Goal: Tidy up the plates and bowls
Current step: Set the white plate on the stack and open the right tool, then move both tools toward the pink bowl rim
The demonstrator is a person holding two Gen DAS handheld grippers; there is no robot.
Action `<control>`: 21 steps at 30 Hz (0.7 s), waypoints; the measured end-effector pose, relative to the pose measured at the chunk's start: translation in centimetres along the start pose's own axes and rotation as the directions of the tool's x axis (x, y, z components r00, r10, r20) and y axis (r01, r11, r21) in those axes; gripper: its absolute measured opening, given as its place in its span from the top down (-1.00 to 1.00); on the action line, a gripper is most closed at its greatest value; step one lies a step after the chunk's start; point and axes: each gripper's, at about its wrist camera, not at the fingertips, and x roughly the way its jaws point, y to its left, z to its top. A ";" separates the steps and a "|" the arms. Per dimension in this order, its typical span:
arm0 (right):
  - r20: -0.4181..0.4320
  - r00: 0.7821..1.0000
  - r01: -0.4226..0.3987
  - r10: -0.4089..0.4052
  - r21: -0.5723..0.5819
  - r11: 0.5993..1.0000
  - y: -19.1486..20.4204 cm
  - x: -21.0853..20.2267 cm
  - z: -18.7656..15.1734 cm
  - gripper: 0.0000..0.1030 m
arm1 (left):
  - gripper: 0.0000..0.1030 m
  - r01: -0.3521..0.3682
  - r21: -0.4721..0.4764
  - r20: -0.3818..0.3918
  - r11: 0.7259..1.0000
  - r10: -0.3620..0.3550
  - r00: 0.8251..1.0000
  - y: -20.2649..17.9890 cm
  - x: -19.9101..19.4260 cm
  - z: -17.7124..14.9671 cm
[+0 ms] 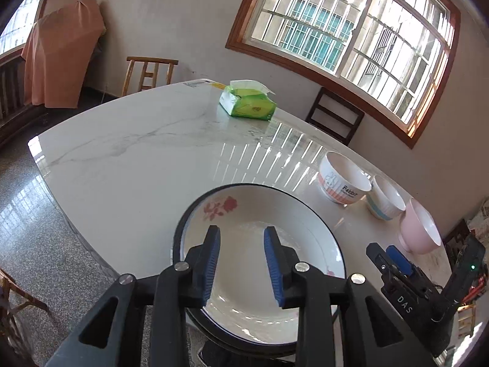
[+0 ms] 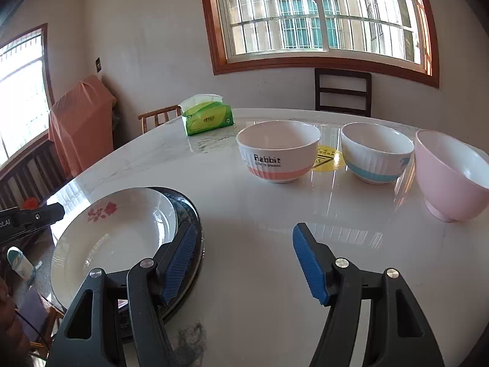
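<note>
Black arms with blue ribbed pads fill the bottom of both views. Seen from its own camera, the left tool (image 1: 243,267) has its pads spread a little apart, nothing pinched, hanging over the bowl of a white plate (image 1: 259,244) printed with a red rose. That plate lies on top of a dark-rimmed plate (image 1: 180,229), and the stack sits at the near edge of the white marble counter (image 1: 137,159).

From the right-hand camera, the right tool (image 2: 244,263) stands spread wide and empty. Its left pad is in front of the stack's right rim, hiding part of it; its right pad is over bare counter. The same rose plate (image 2: 113,238) shows at lower left.

Farther back on the counter, three bowls stand upright in a row, well apart from the plates: a white bowl with an orange band (image 2: 278,156) marked "Rabbit", a white bowl with a blue band (image 2: 376,153), and a pink bowl (image 2: 452,174) at the right. A yellow round sticker (image 2: 328,160) lies between the first two.

Beyond them, a green tissue pack (image 2: 207,119) sits near the far edge. Behind the counter are a dark chair (image 2: 342,91), a wooden chair (image 1: 151,73), something under an orange cloth (image 1: 61,52) and a barred window (image 2: 318,15).
</note>
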 end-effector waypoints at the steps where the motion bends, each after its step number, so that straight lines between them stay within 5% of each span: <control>1: 0.001 1.000 0.019 -0.019 0.015 1.000 -1.1 -0.5 -0.1 -0.24 | 0.17 0.046 0.007 -0.021 0.999 -0.046 0.999 -0.9 0.0 -0.4; 4: 0.014 0.997 0.076 -0.078 0.093 0.993 -5.5 -2.4 -0.4 -0.24 | -0.18 0.157 0.069 -0.097 0.985 -0.150 0.984 -4.6 0.1 -2.0; 9: 0.053 0.972 0.215 -0.230 0.206 0.955 -13.5 -6.3 -1.4 -0.25 | -0.20 0.225 0.244 -0.135 0.943 -0.197 0.971 -11.7 0.6 -3.9; 14: 0.074 0.935 0.301 -0.346 0.346 0.889 -21.0 -9.5 -1.2 -0.37 | -0.20 0.399 0.179 -0.281 0.899 -0.341 0.897 -16.3 3.7 -4.4; 17: 0.178 0.881 0.362 -0.438 0.341 0.868 -23.4 -11.3 0.2 -0.37 | -0.20 0.447 0.108 -0.299 0.888 -0.399 0.867 -18.0 5.5 -4.2; 19: 0.267 0.826 0.407 -0.497 0.328 0.852 -24.4 -12.2 0.9 -0.37 | -0.20 0.452 0.041 -0.305 0.891 -0.419 0.855 -18.7 6.8 -4.0; 21: 0.322 0.775 0.453 -0.545 0.319 0.833 -25.3 -12.3 1.3 -0.37 | -0.20 0.444 0.021 -0.298 0.896 -0.418 0.858 -19.7 7.6 -3.9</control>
